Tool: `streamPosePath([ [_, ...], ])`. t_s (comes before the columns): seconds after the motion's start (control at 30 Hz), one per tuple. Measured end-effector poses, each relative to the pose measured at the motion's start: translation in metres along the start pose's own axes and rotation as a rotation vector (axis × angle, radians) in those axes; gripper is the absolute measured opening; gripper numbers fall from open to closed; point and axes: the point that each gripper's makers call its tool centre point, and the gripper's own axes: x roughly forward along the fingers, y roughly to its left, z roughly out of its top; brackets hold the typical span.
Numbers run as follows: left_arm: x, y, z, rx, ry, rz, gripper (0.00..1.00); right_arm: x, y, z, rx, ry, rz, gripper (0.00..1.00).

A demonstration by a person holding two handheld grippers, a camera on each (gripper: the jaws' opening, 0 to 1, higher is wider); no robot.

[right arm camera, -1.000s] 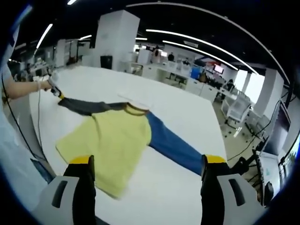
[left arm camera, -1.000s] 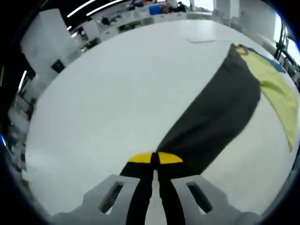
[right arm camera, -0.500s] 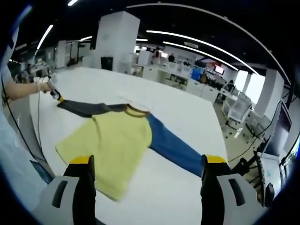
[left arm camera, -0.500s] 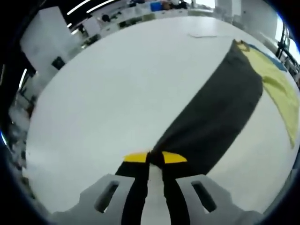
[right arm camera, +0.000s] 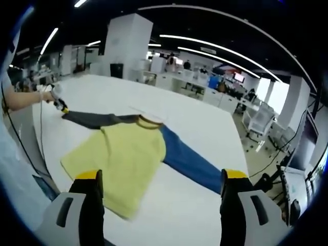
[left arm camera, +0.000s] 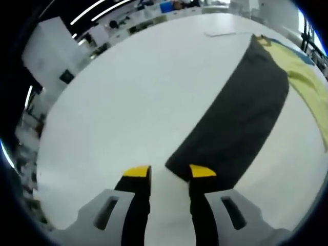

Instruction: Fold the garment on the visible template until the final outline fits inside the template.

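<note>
While the garment point(right arm camera: 130, 154) lies spread flat on the white table point(left arm camera: 128, 92), its parts run, left to right in the right gripper view: dark grey sleeve point(right arm camera: 95, 119), yellow body, blue sleeve point(right arm camera: 192, 164); left gripper point(left arm camera: 169, 172) released, jaws parted at the grey sleeve's cuff end; right gripper point(right arm camera: 160, 177) released, jaws wide apart above the garment, holding nothing.

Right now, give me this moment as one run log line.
left tool: open, at dark sleeve cuff | right tool: open, above shirt | shirt: spread flat on table, unfolded
</note>
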Motion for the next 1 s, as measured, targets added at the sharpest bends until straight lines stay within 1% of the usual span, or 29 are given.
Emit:
streamPosePath([
  [0.03, -0.001, 0.001, -0.001, -0.007, -0.003, 0.004, 0.27, 0.0, 0.0, 0.001, -0.003, -0.001, -0.001, 0.95],
  [0.13, -0.003, 0.006, -0.003, -0.018, -0.006, 0.025, 0.36, 0.0, 0.001, 0.004, -0.002, -0.014, -0.001, 0.95],
  [0.2, -0.005, 0.008, -0.004, -0.013, -0.01, 0.04, 0.43, 0.0, 0.002, 0.004, -0.004, -0.019, 0.002, 0.96],
  [0.23, -0.008, 0.009, -0.004, 0.003, -0.017, 0.056, 0.47, 0.001, 0.001, 0.004, -0.009, -0.018, 0.003, 0.96],
  [0.27, -0.011, 0.007, -0.004, 0.002, -0.019, 0.051, 0.51, 0.001, 0.001, 0.004, -0.012, -0.019, 0.003, 0.96],
  [0.33, -0.014, 0.002, -0.003, -0.01, -0.024, 0.031, 0.53, 0.002, 0.0, 0.006, -0.013, -0.031, 0.002, 0.97],
  [0.4, -0.021, 0.001, -0.002, -0.013, -0.041, 0.035, 0.53, 0.002, 0.0, 0.009, -0.015, -0.043, 0.005, 0.97],
  [0.47, -0.027, 0.0, 0.001, -0.019, -0.056, 0.035, 0.58, 0.001, 0.0, 0.01, -0.02, -0.051, 0.006, 0.97],
  [0.53, -0.038, -0.009, 0.016, -0.061, -0.127, 0.008, 0.62, 0.0, 0.001, 0.011, -0.022, -0.061, 0.01, 0.97],
  [0.63, -0.053, -0.017, 0.029, -0.092, -0.18, -0.01, 0.63, 0.001, -0.002, 0.011, -0.02, -0.072, 0.013, 0.98],
  [0.67, -0.059, -0.021, 0.034, -0.088, -0.193, -0.02, 0.65, 0.001, -0.002, 0.011, -0.019, -0.075, 0.013, 0.99],
  [0.8, -0.074, -0.03, 0.047, -0.081, -0.232, -0.019, 0.7, 0.001, -0.003, 0.01, -0.017, -0.092, 0.017, 1.0],
  [0.93, -0.088, -0.042, 0.059, -0.067, -0.258, -0.018, 0.73, 0.0, -0.002, 0.009, -0.016, -0.104, 0.031, 1.0],
  [1.0, -0.095, -0.049, 0.065, -0.053, -0.281, -0.023, 0.74, 0.0, -0.002, 0.008, -0.032, -0.101, 0.037, 1.0],
])
